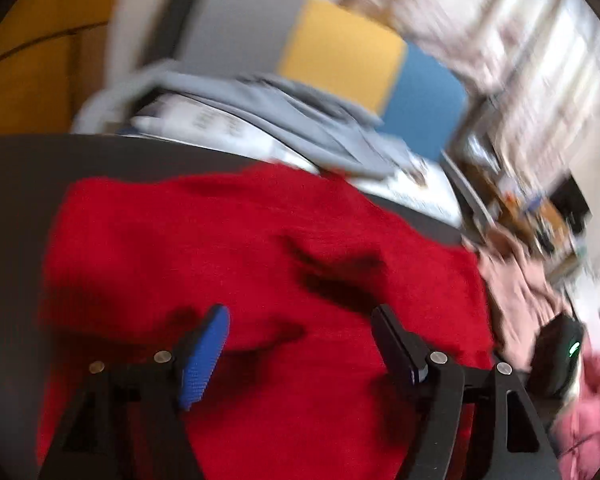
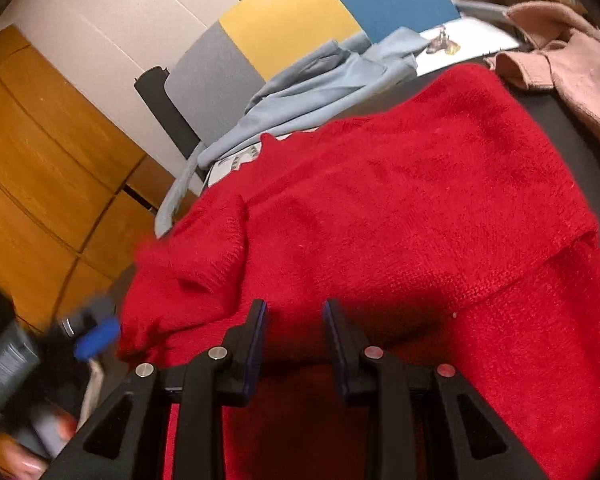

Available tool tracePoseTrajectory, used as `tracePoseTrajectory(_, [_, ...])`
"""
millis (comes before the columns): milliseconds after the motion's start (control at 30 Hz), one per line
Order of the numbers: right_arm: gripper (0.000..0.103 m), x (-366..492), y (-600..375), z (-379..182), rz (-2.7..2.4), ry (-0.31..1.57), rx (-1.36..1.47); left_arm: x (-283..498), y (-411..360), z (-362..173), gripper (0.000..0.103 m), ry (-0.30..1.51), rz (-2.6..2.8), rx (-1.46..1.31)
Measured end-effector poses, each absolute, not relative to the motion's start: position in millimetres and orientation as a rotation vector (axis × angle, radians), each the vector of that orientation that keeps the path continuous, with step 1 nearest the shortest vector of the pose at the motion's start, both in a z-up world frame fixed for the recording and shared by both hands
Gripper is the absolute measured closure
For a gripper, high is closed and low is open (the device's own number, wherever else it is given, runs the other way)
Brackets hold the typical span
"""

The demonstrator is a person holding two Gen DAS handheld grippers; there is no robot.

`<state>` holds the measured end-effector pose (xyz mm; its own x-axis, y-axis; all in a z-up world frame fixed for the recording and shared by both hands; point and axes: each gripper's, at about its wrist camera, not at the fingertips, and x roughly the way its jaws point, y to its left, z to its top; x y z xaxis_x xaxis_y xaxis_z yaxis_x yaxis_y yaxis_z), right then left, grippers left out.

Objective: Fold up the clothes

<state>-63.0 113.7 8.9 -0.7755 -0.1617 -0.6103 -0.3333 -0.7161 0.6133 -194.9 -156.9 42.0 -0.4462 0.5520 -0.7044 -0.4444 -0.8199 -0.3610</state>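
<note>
A red knitted sweater [image 1: 240, 248] lies spread on a dark table [image 1: 16, 208]; it fills the right wrist view [image 2: 400, 208] too, with one part folded over and an edge across the lower right. My left gripper [image 1: 300, 328] is open just above the sweater, holding nothing; the left wrist view is motion-blurred. It also shows blurred at the lower left of the right wrist view [image 2: 96, 332], beside the sweater's left sleeve end. My right gripper [image 2: 296, 316] hovers over the sweater's near part, jaws partly open, nothing between them.
A light blue garment [image 2: 320, 80] lies on white printed fabric [image 2: 468, 38] behind the sweater. A beige-pink garment [image 2: 572, 60] lies at the right, a pink one [image 1: 592, 412] near it. A grey, yellow and blue chair back [image 2: 292, 16] stands behind; wooden panels [image 2: 40, 152] at left.
</note>
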Motion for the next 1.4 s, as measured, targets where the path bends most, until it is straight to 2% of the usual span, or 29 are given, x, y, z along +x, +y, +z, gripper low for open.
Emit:
tracePoseTrajectory(100, [0.066, -61.7, 121.7, 16.3, 2.622, 1.267, -0.983, -213.8, -211.3, 18.4, 0.03, -0.269, 2.328, -1.272])
tracePoseTrajectory(133, [0.06, -63.2, 122.3, 19.4, 2.614, 1.287, -0.989, -219.4, -224.6, 9.5, 0.03, -0.311, 2.333, -1.314])
tracePoseTrajectory(200, [0.055, -70.5, 116.5, 28.9, 2.611, 1.21, -1.049, -224.2, -244.2, -4.1, 0.034, -0.399, 2.318, -1.359])
tracePoseTrajectory(300, [0.055, -88.4, 81.9, 54.4, 2.724, 0.809, -1.143, -222.5, -244.8, -1.3, 0.034, -0.363, 2.344, -1.301])
tracePoseTrajectory(433, [0.055, -112.7, 6.6, 77.2, 2.8, -0.001, -1.191, -226.8, -227.8, 1.8, 0.034, -0.201, 2.419, -1.262])
tracePoseTrajectory(500, [0.055, -123.7, -18.3, 69.8, 2.763, -0.27, -1.198, -229.7, -232.4, 2.2, 0.034, -0.23, 2.45, -1.254])
tracePoseTrajectory(567, [0.055, -142.8, -34.3, 56.5, 2.689, -0.456, -1.211, -234.0, -246.3, 2.9, 0.034, -0.352, 2.458, -1.244])
tracePoseTrajectory(633, [0.059, -161.6, -36.8, 44.4, 2.643, -0.493, -1.242, -238.7, -262.7, 2.4, 0.033, -0.509, 2.462, -1.238])
tracePoseTrajectory(667, [0.077, -170.3, -33.2, 40.1, 2.644, -0.435, -1.277, -241.1, -273.2, -1.5, 0.033, -0.577, 2.467, -1.248])
tracePoseTrajectory(733, [0.092, -171.0, -13.4, 52.1, 2.71, -0.118, -1.256, -246.7, -293.4, -11.5, 0.033, -0.69, 2.472, -1.278])
tracePoseTrajectory(900, [0.095, -131.5, 57.7, 92.8, 2.72, 0.774, -0.941, -246.1, -309.8, -14.7, 0.035, -0.626, 2.518, -1.196])
tracePoseTrajectory(1000, [0.095, -104.4, 103.1, 66.1, 2.548, 1.085, -0.919, -243.0, -312.9, -16.5, 0.035, -0.631, 2.517, -1.179])
tracePoseTrajectory(1133, [0.095, -87.9, 133.0, 13.4, 2.39, 1.234, -1.002, -244.6, -308.6, -16.4, 0.034, -0.614, 2.515, -1.194])
tracePoseTrajectory(1267, [0.097, -76.7, 140.2, -12.9, 2.397, 1.338, -0.959, -245.4, -295.9, -10.6, 0.034, -0.546, 2.5, -1.213])
tracePoseTrajectory(1333, [0.095, -80.6, 135.5, -9.6, 2.422, 1.274, -0.98, -242.4, -287.4, -4.7, 0.029, -0.494, 2.489, -1.206])
tracePoseTrajectory(1367, [0.094, -84.1, 132.4, -7.8, 2.435, 1.235, -0.997, -240.9, -283.1, -1.7, 0.02, -0.468, 2.483, -1.203])
tracePoseTrajectory(1400, [0.094, -87.6, 129.3, -6.0, 2.446, 1.195, -1.014, -239.4, -278.8, 1.3, 0.016, -0.442, 2.477, -1.199])
